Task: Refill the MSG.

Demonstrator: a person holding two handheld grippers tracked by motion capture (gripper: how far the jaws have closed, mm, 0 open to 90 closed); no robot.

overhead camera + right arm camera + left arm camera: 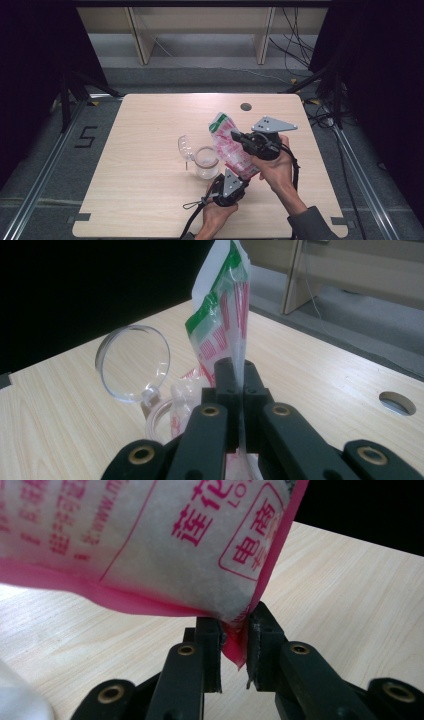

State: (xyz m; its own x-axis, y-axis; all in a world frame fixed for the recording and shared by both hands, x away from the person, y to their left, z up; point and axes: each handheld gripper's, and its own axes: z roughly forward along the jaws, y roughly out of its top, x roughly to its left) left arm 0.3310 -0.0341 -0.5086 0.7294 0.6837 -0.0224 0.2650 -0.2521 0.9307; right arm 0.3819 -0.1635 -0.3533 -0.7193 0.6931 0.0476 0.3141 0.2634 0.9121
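Observation:
A pink-and-white printed bag (227, 145) with a green top hangs tilted over the table, held between both grippers. My right gripper (238, 136) is shut on the bag's side edge (225, 310), its jaws (243, 385) pressed flat together on the film. My left gripper (244, 175) pinches the bag's lower pink corner (234, 647), and the bag's white face (150, 540) spreads above its jaws. Just left of the bag stands a clear glass jar (205, 162) with its hinged round lid (184, 146) swung open; the right gripper view has that lid (134, 362) left of the jaws.
The light wooden table (150, 125) has a round cable hole (245, 106) near its far edge, seen again as the hole (397, 402) in the right gripper view. Dark curtains flank both sides; wooden shelf legs (140, 40) stand beyond the table.

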